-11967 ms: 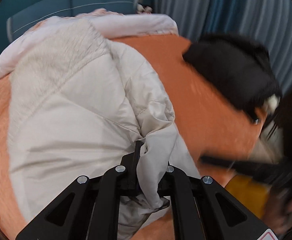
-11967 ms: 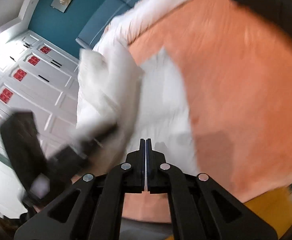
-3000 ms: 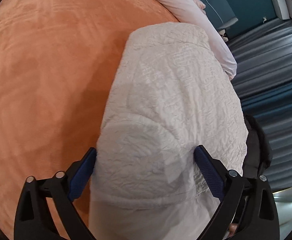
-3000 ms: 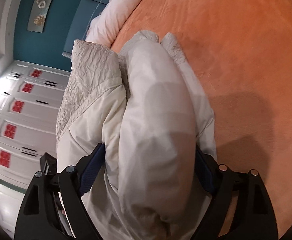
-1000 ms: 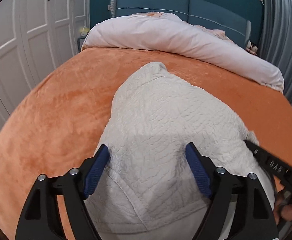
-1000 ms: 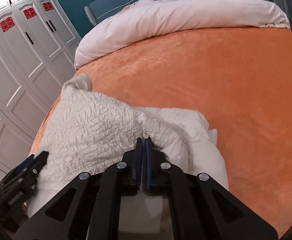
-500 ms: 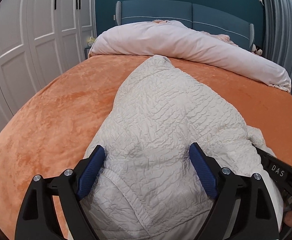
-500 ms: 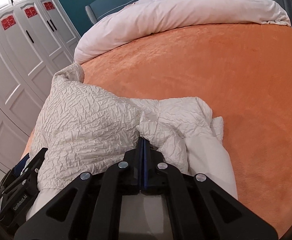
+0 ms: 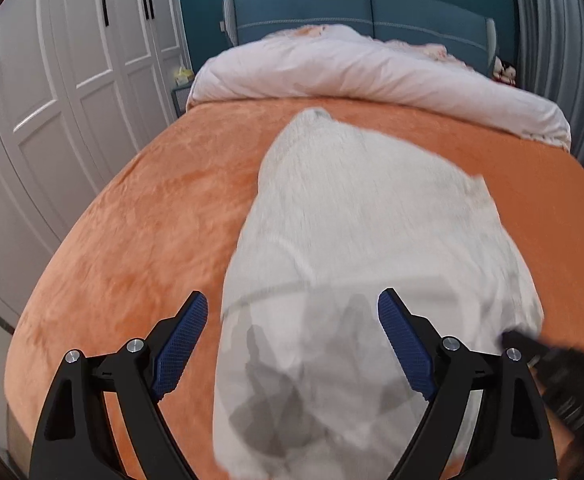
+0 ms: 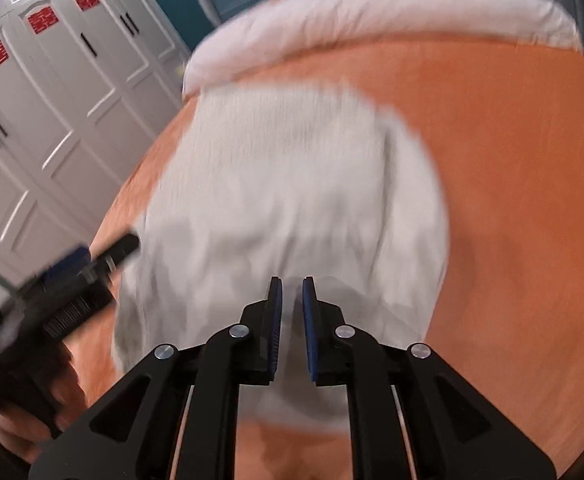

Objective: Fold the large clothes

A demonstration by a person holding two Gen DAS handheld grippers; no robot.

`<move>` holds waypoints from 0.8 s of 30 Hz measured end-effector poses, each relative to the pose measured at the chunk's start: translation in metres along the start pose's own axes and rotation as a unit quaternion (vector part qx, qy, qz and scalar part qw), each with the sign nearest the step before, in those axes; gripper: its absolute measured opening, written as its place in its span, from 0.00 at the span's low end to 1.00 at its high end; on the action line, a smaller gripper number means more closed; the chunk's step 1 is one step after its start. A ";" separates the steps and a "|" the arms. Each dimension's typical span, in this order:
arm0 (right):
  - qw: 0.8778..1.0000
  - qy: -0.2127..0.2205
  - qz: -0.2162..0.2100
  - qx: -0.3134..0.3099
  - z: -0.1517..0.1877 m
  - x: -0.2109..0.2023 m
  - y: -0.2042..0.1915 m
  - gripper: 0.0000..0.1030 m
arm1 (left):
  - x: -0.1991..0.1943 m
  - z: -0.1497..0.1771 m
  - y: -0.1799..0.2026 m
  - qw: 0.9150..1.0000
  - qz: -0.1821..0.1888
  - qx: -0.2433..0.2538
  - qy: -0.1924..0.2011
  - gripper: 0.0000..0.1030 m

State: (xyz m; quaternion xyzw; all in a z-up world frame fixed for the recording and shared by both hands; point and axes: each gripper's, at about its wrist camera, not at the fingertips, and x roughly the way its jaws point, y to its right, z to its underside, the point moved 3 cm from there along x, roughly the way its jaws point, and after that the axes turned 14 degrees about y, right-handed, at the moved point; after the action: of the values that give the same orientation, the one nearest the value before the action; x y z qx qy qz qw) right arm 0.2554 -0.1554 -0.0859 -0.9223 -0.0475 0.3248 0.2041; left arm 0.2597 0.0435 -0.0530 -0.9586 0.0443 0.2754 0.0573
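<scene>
A folded white puffy jacket [image 9: 355, 232] lies as a thick bundle on the orange bedspread [image 9: 144, 216]. My left gripper [image 9: 292, 312] is open wide, its blue pads either side of the bundle's near end, above it. In the right wrist view the jacket [image 10: 292, 184] is blurred by motion. My right gripper [image 10: 292, 292] has its jaws a small gap apart, just over the jacket's near edge, holding nothing. The left gripper also shows at the left of the right wrist view [image 10: 68, 268].
A rolled white duvet [image 9: 355, 72] lies across the head of the bed below a blue headboard [image 9: 355, 12]. White wardrobe doors [image 9: 52, 92] stand to the left. Grey curtains [image 9: 563, 56] hang at the right.
My right gripper has opened and let go of the jacket. Both grippers have pulled back from the bundle, which has settled flatter on the bed.
</scene>
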 end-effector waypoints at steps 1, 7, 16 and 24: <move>1.000 -0.012 0.007 -0.002 0.017 0.002 0.004 0.11 | -0.002 0.004 0.001 1.000 0.000 0.003 -0.006 0.83; 0.999 -0.004 0.019 0.029 0.032 -0.031 0.022 0.14 | -0.014 0.028 0.005 0.999 -0.006 0.010 -0.042 0.83; 0.996 -0.029 0.073 -0.037 0.066 -0.049 0.033 0.18 | -0.024 0.073 -0.004 0.997 -0.012 -0.020 -0.067 0.85; 0.991 -0.003 0.103 -0.090 0.101 -0.082 0.029 0.34 | -0.043 0.129 -0.004 0.994 0.000 -0.040 -0.104 0.84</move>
State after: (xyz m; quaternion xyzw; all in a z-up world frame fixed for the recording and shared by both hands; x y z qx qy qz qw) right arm 0.1277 -0.1652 -0.1212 -0.9357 0.0183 0.3418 0.0858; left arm 0.1562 0.0675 -0.1383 -0.9261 0.0269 0.3756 0.0230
